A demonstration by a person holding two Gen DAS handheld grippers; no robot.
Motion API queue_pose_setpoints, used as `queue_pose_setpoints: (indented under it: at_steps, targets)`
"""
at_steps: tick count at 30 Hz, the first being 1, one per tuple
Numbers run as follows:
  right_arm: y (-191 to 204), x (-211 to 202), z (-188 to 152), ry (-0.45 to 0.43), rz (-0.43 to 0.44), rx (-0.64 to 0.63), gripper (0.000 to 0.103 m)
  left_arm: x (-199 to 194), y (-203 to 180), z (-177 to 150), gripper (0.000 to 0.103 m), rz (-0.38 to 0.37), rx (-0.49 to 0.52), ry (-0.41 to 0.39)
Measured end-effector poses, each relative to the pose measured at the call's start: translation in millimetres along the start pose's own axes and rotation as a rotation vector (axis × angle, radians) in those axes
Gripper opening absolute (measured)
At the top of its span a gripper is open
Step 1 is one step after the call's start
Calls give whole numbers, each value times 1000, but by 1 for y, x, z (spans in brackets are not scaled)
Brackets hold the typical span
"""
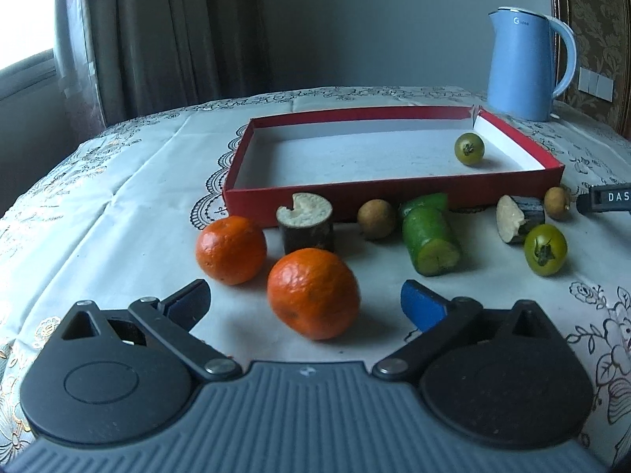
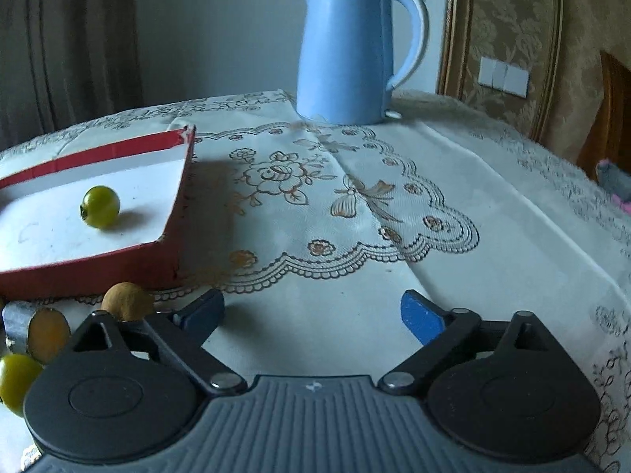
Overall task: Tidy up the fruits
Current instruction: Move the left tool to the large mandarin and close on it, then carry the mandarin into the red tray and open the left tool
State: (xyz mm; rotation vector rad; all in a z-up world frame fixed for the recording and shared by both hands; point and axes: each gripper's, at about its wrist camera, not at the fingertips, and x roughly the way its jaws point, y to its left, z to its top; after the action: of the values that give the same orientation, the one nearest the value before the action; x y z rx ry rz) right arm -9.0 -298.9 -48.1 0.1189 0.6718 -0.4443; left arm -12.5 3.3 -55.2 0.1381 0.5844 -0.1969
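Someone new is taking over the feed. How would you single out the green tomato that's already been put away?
Find the shallow red box in the middle of the table, in front of the blue kettle. The green tomato lies alone on its white floor near the right end. Its twin sits outside on the tablecloth, beside a dark cut piece.

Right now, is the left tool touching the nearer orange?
Apart. In the left wrist view, the left tool is open, and bare tablecloth shows between each blue pad and the nearer orange sitting between them.
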Motion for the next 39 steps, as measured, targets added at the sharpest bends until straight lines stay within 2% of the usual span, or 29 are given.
queue_pose_setpoints:
  at_steps: [5,11,15,16,19,26,30,39]
  targets:
    - [-1,0,0,3,3,6,99,7,2,4,93,-19,-55,17]
    - [-1,1,1,6,7,11,100,4,0,3,82,-9,-59,11]
    - [-1,2,1,7,8,12,100,-1,-1,2,63,-3,-61,0]
    - [-1,2,1,7,8,12,100,-2,-2,1,55,-2,-59,-1]
    - [-1,2,1,7,8,13,100,-4,-2,1,43,-1,-59,-4]
    - [-1,2,1,7,8,13,100,-6,0,1,40,-5,-77,-2]
    - [-1,2,1,7,8,13,100,-10,2,3,40,-32,-101,-10]
    - [-1,2,1,7,8,14,101,-20,-9,16,40,-60,-45,-57]
